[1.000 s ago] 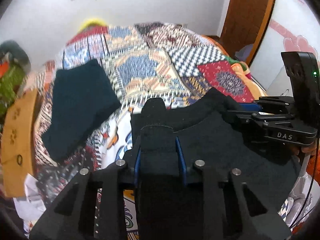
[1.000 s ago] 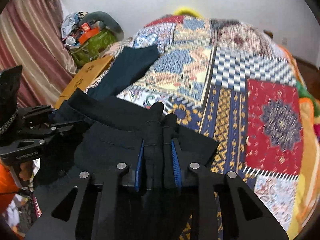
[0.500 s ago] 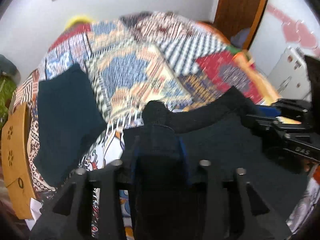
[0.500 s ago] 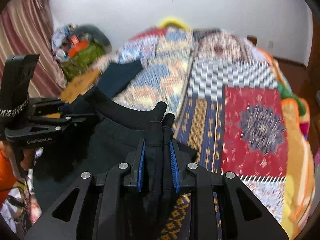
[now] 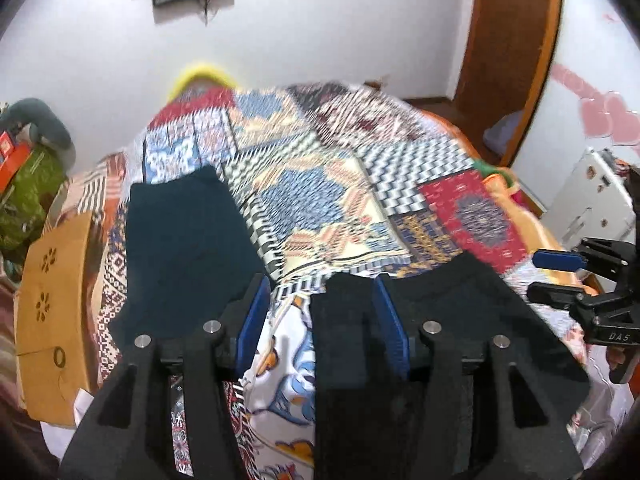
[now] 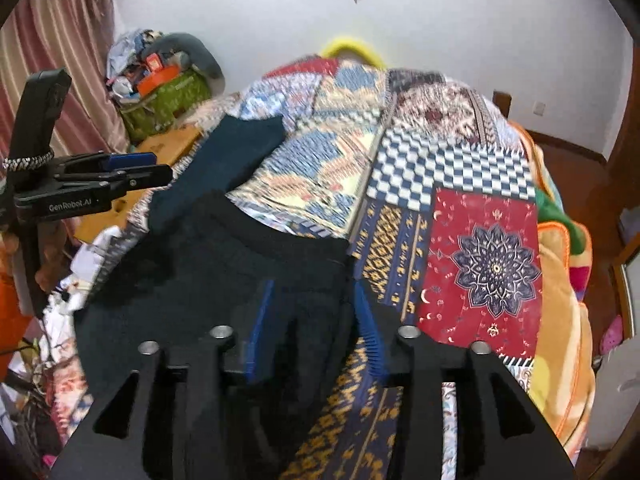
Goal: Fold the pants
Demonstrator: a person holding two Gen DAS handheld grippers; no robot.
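Box [image 5: 56, 312]: cardboard, at the far left edge of the bed, beside the quilt; no part in the fold.
Folded garment [image 5: 184, 248]: dark teal, lies flat on the left part of the quilt, well apart from the grippers; looks already folded, so one piece seems done.
Left gripper [image 5: 320, 320]: jaws opening; the left pad stands free over the quilt, and the pants' edge lies against the inner face of the right pad without being pinched. Judged to be letting go.
Pants [image 6: 224, 280]: black, spread flat on the near part of the bed in front of both grippers, the waistband edge curved along the far side; a doubled layer shows at the corners, though how many folds lie in it cannot be told.
Right gripper [image 6: 314, 320]: jaws opening; black cloth sits between the blue pads, but there is a gap on each side, so nothing is clamped.
Quilt [image 6: 492, 256]: patchwork, covers the bed, bare to the right of the pants.
Progress: one fold looks just laid down and released. Left to do, as a judgement: perhaps another fold to bring the pants to the teal piece's size, then smooth and set them aside.
Risk: cloth could cling to a pad and drag the fold open.
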